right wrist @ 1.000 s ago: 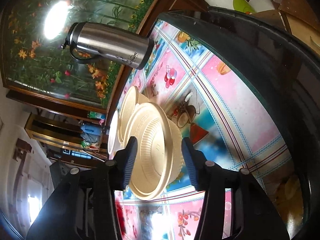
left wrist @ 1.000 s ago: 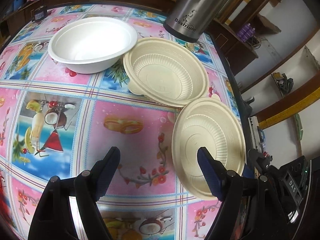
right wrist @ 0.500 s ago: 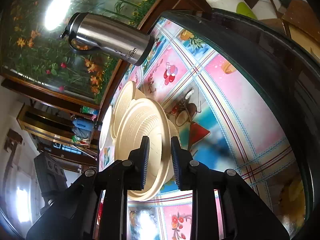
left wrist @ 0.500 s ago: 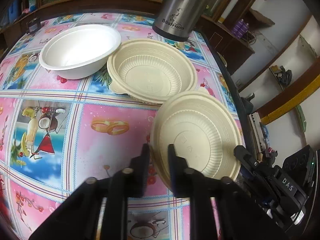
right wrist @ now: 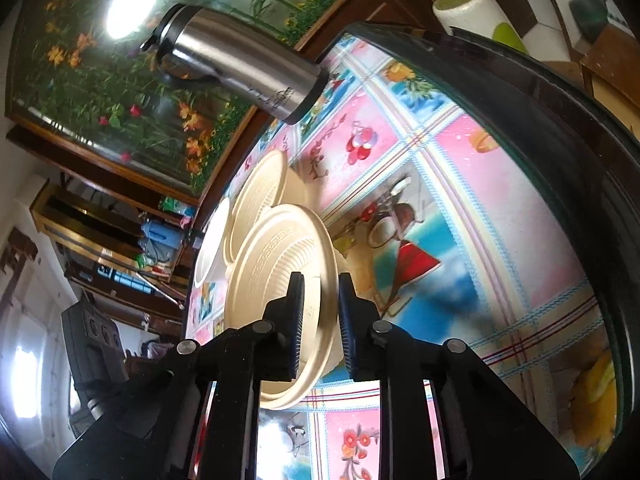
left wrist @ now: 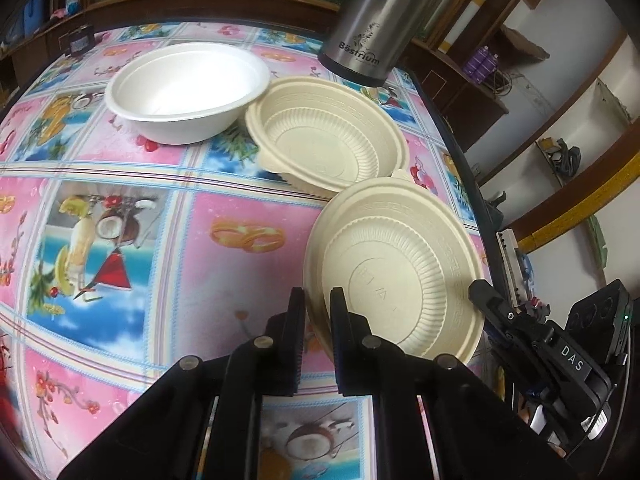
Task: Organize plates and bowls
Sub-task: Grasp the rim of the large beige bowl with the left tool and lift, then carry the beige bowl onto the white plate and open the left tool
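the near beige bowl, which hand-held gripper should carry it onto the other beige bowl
Either could: both the left hand-held gripper and the right hand-held gripper clamp the near beige bowl's rim. Left probably, since the other beige bowl lies straight ahead of it.

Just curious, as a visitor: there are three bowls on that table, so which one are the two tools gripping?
The nearest beige bowl: the left tool and right tool both pinch its rim. The other beige bowl and white bowl sit untouched.

On the table (left wrist: 132, 208), three bowls (left wrist: 332, 152) in a row, flask (left wrist: 376, 20) behind them.
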A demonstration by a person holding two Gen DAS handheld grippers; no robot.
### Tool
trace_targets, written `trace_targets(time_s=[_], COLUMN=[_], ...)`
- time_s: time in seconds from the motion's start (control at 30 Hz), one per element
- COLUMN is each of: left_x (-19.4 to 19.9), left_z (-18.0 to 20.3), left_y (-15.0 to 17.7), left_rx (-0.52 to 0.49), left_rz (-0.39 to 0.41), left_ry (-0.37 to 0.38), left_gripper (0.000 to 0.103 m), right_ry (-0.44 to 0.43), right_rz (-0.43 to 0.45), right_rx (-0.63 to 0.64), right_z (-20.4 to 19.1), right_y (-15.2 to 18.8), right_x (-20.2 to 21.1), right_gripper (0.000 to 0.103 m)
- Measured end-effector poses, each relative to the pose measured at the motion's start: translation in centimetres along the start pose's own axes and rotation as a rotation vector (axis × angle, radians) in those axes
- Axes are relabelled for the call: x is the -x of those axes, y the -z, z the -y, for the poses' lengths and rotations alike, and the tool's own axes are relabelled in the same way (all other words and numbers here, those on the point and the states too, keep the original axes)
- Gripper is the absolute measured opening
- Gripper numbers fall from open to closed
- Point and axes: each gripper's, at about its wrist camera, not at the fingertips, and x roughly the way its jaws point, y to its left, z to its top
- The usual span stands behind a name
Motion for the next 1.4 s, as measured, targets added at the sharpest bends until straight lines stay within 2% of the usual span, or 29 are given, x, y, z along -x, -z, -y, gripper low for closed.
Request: trace_targets(time_s=[0.2, 0.4, 0.53, 0.67, 1.1, 1.4], left_x=[1.5, 3.1, 5.0, 7.9, 20.0, 24.3], left_z=[-1.8, -4.5, -6.7, -9.0, -19.5, -27.5], left_y=[0.6, 1.8, 2.6, 3.4, 7.8, 11.6], left_rx=[0.010, 0.028, 0.043, 0.051, 0.137, 0.276], left_rz=[0.011, 0.017, 0.034, 0.083, 0.273, 0.309], left_ry=[0.000, -0.006, -0.012, -0.050, -0.177, -0.282], left_gripper=[0.011, 0.010, 0.010, 0.010, 0.011, 0.012], right_ry=[0.030, 0.070, 0.036, -0.003, -0.154, -0.207], right_rz=[-0.002, 0.012, 0.042, 0.027, -0.097, -0.243], right_rx=[0.076, 0.141, 0.162, 0.169, 0.373, 0.494], right_z=[-1.8, -3.9, -5.4, -7.4, -20.2, -26.8], right_y=[1.6, 4.9, 6.9, 9.0, 16.6, 23.8], right_x=[-0.6, -1.3, -1.2, -1.9, -5.4, -10.5], right_gripper=[0.014, 0.012, 0.011, 0.011, 0.012, 0.012])
